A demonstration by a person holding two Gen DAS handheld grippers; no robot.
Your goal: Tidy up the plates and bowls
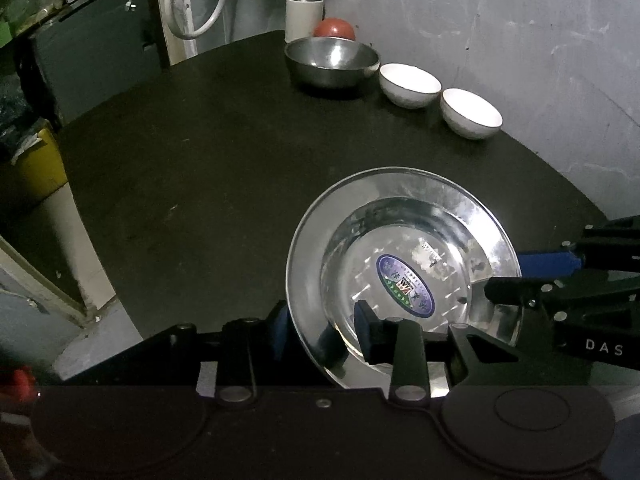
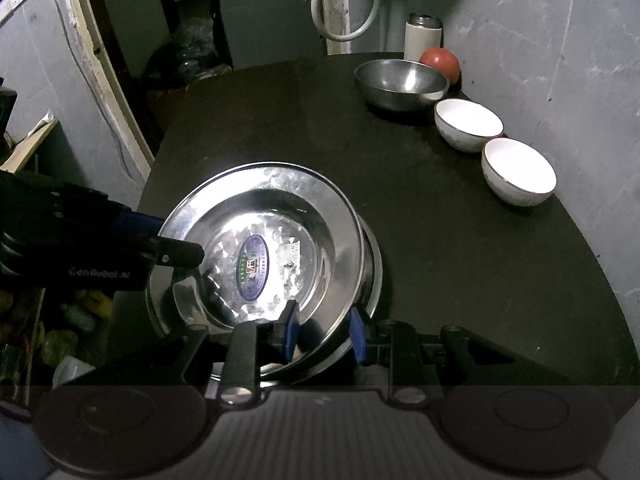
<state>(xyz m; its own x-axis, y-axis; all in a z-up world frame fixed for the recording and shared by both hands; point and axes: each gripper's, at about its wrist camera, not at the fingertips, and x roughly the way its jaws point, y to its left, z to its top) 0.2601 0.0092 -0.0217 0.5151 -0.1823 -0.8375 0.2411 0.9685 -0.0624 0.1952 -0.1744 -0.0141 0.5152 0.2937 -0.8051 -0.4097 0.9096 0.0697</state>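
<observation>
Your left gripper (image 1: 320,334) straddles the near rim of the steel plate (image 1: 400,200): one blue pad sits outside the rim and the other inside the dish, with a gap showing on each side, so the jaws stand apart around the rim rather than pressing on it. Your right gripper (image 2: 324,332) has its two blue pads set on either side of the plate's (image 2: 280,184) near edge — from this angle they look clamped on it, though the glare off the metal makes the contact hard to confirm.

The plate, with an oval sticker (image 1: 404,285) in its well, lies near the front of the dark round table (image 1: 200,160). In the right wrist view a second metal rim (image 2: 370,264) shows beneath it on the right side, so it seems to rest on another dish.

Along the far edge by the wall stand a steel bowl (image 1: 331,60), then two white bowls (image 1: 409,85) (image 1: 471,113) in a row — each just beside the next. Behind the steel bowl are a white flask (image 1: 303,16) and a red round object (image 1: 334,29).
</observation>
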